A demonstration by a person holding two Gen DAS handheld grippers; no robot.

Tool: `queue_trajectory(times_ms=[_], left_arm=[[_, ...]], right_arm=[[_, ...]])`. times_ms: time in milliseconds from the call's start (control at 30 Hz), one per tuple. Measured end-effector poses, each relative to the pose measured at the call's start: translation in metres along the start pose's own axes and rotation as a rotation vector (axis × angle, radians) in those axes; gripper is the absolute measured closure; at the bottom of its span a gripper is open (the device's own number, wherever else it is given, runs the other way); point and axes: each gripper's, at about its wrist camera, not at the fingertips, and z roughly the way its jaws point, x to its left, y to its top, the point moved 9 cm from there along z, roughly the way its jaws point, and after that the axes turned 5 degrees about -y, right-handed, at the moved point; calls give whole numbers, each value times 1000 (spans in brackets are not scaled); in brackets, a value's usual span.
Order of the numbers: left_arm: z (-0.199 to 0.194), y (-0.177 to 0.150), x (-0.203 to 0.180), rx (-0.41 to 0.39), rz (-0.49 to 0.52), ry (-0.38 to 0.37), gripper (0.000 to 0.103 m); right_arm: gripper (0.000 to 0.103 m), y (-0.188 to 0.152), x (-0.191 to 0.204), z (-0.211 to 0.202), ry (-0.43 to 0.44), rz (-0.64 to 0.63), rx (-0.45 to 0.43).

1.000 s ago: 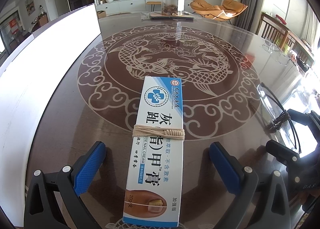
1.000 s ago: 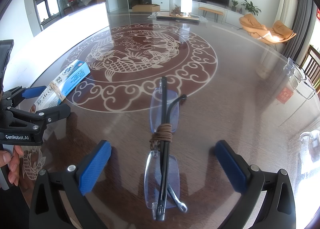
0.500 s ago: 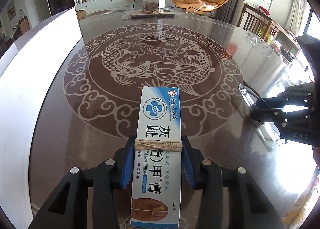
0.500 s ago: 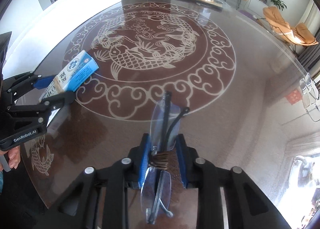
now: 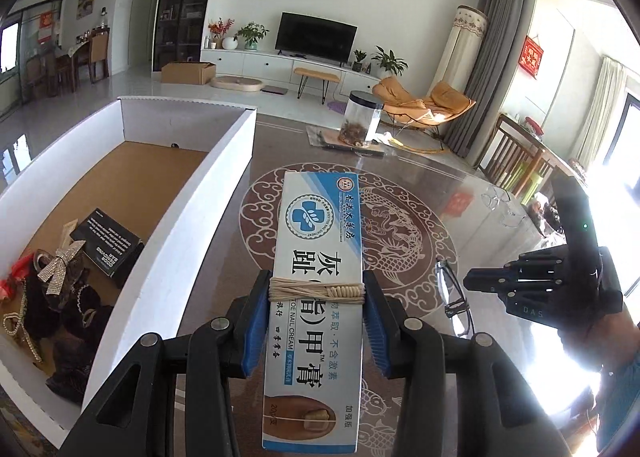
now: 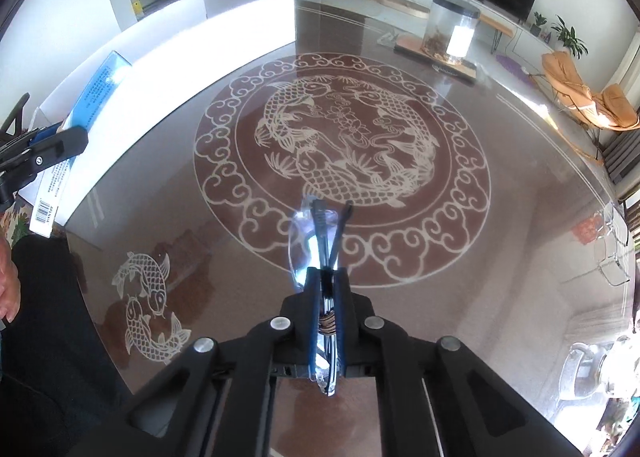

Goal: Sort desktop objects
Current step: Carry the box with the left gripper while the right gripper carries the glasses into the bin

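Blue pads of my left gripper (image 5: 316, 313) clamp the string-wrapped nail cream box (image 5: 316, 289), lifted above the table (image 5: 416, 185), with the white bin (image 5: 208, 193) at ten o'clock. On the right wrist view, my right gripper (image 6: 326, 289) is pinched tight on the folded glasses (image 6: 320, 233), temples pointing to twelve o'clock.

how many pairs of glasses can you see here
2. One folded pair of glasses is clamped in the right hand-held gripper; a clear-framed pair lies on the glass table at its far right edge. Others may be hidden.
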Motion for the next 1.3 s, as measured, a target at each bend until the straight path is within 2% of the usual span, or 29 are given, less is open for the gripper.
queue_trajectory(times_ms=[133, 233, 300, 367, 400, 500, 600, 633, 667, 700, 733, 800, 833, 933, 1067, 1200, 1300], left_arm=[[-35, 27, 37, -38, -47, 32, 60], [-58, 37, 61, -61, -63, 67, 60], [-69, 39, 69, -69, -69, 72, 60], [-78, 38, 71, -71, -66, 76, 60], [-80, 37, 71, -71, -63, 78, 60], [-79, 37, 68, -68, -70, 57, 60], [-78, 38, 67, -61, -73, 49, 60], [-78, 39, 68, -60, -73, 51, 60], [-80, 39, 71, -60, -79, 48, 60], [-82, 40, 76, -59, -88, 46, 60], [-84, 40, 80, -60, -94, 50, 60], [-89, 40, 93, -63, -108, 64, 60], [-91, 42, 101, -65, -120, 69, 60], [-99, 48, 129, -73, -147, 102, 60], [-103, 56, 164, -67, -154, 159, 60], [-99, 56, 200, -50, -179, 209, 60], [-88, 55, 232, -24, -219, 247, 60]], right_arm=[[97, 44, 24, -22, 40, -40, -67], [97, 66, 38, -28, 16, -108, -87], [83, 67, 40, -18, 16, -146, -51], [38, 59, 31, -1, -13, -163, -12], [36, 50, 27, 9, -7, -164, 21], [36, 20, 29, 37, 36, -199, 104], [38, -4, 31, 68, 7, -262, 172], [52, -10, 29, 76, 9, -260, 188], [72, -15, 28, 81, 20, -247, 207], [74, -13, 25, 80, -2, -243, 178], [80, -13, 23, 80, 13, -228, 186], [82, -12, 20, 77, 18, -209, 185], [99, -9, 19, 74, 23, -201, 174], [98, 21, 19, 54, 66, -123, 114], [98, 76, 35, 28, 96, -120, 39], [98, 142, 82, -4, 206, -91, -56], [98, 193, 139, -24, 329, -84, -121]])
